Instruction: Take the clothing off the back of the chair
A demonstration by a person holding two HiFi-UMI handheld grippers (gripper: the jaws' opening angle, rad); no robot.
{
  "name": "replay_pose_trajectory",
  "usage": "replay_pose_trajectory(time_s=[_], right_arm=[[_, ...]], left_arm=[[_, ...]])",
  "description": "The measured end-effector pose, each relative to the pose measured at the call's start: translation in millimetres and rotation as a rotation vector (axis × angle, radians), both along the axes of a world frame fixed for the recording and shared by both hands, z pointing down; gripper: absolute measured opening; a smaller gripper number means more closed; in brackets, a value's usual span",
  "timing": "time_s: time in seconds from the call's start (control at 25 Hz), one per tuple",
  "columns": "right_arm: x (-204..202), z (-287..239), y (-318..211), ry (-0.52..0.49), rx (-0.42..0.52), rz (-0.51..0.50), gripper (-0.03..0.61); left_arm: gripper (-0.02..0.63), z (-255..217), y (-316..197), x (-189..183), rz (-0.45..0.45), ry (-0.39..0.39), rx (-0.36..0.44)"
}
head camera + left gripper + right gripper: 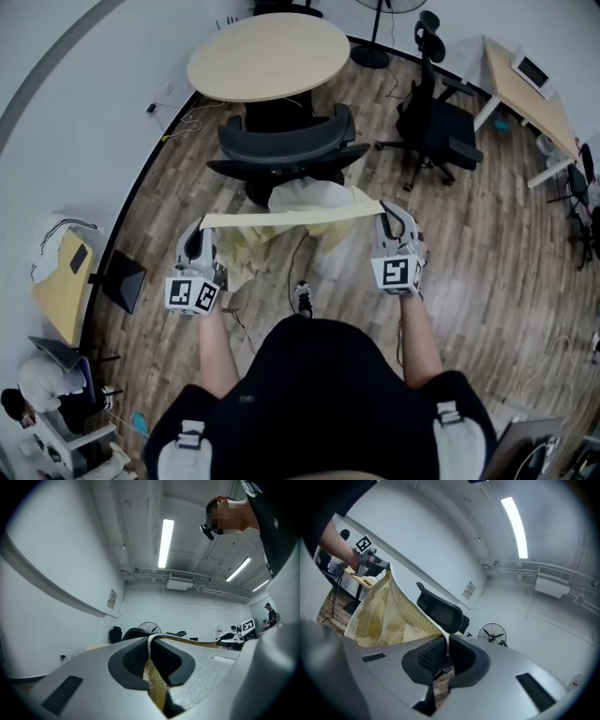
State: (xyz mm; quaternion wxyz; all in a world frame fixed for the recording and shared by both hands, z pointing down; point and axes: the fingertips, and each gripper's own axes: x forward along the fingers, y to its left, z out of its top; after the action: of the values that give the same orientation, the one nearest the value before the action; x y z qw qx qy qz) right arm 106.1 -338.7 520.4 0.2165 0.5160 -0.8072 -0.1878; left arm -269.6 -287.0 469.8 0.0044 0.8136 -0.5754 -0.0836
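Note:
A pale yellow checked garment (281, 220) hangs stretched between my two grippers, in front of a dark office chair (281, 145) and clear of its back. My left gripper (199, 246) is shut on the garment's left end, and the cloth (157, 686) runs between its pads. My right gripper (392, 228) is shut on the right end. In the right gripper view the garment (389, 616) drapes leftward from the jaws (443, 656), with the chair back (440, 611) just behind it.
A round wooden table (269, 54) stands behind the chair. A second dark office chair (433, 122) and a desk (520, 89) are at the right. A standing fan (493, 633) is farther back. A cable lies on the wood floor (300, 258) by the person's foot.

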Motion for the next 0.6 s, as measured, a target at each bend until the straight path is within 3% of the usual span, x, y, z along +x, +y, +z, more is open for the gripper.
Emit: replay_pose_trajectory(time_s=[0.6], right_arm=[[33, -7, 92, -0.036, 0.029, 0.002, 0.006]], left_arm=[[0.006, -6, 105, 32, -0.019, -0.028, 0.003]])
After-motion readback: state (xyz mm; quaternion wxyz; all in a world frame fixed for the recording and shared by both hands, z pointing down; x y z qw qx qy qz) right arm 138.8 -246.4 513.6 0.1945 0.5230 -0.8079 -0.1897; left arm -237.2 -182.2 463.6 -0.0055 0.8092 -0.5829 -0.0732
